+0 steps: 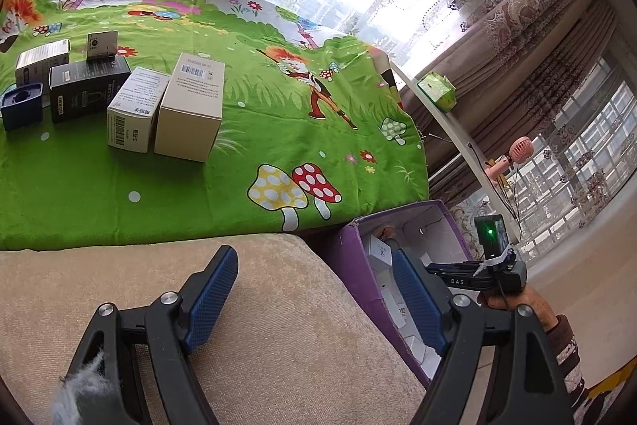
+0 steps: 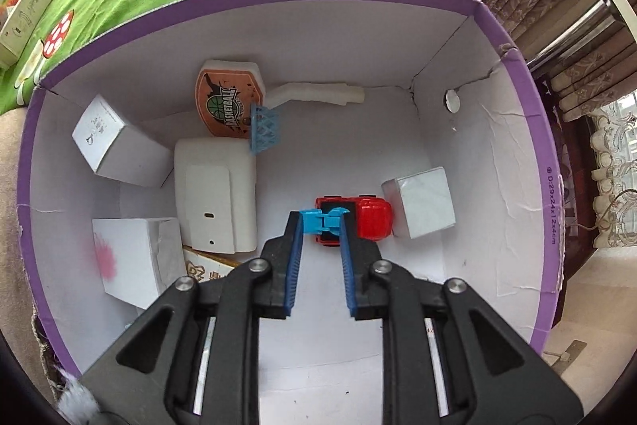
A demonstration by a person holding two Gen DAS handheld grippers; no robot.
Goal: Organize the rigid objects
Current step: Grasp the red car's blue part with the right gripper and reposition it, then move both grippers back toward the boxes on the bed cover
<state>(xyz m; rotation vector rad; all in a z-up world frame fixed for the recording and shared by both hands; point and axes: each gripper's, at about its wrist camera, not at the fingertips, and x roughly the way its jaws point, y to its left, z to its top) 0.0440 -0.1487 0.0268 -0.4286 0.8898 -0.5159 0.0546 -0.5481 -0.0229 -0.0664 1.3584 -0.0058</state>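
Right wrist view: purple cardboard box (image 2: 513, 74), white-lined, torn at one far corner, seen from above. Right hand-held gripper (image 2: 320, 222) with ribbed blue pads slightly parted over a red plastic toy truck (image 2: 372, 218) lying on the box floor; blue plastic arm of the toy between the fingertips, contact not discernible. Beside the truck, a glossy white cube-shaped carton (image 2: 422, 202). Along the left wall, further white cartons and a toy basketball hoop (image 2: 229, 106) with blue net.

Left wrist view: left hand-held gripper (image 1: 318, 289) spread wide, empty, above a beige woven cushion (image 1: 278, 345). Rectangular cartons (image 1: 187, 106) standing on a green cartoon-printed cloth (image 1: 278, 126).
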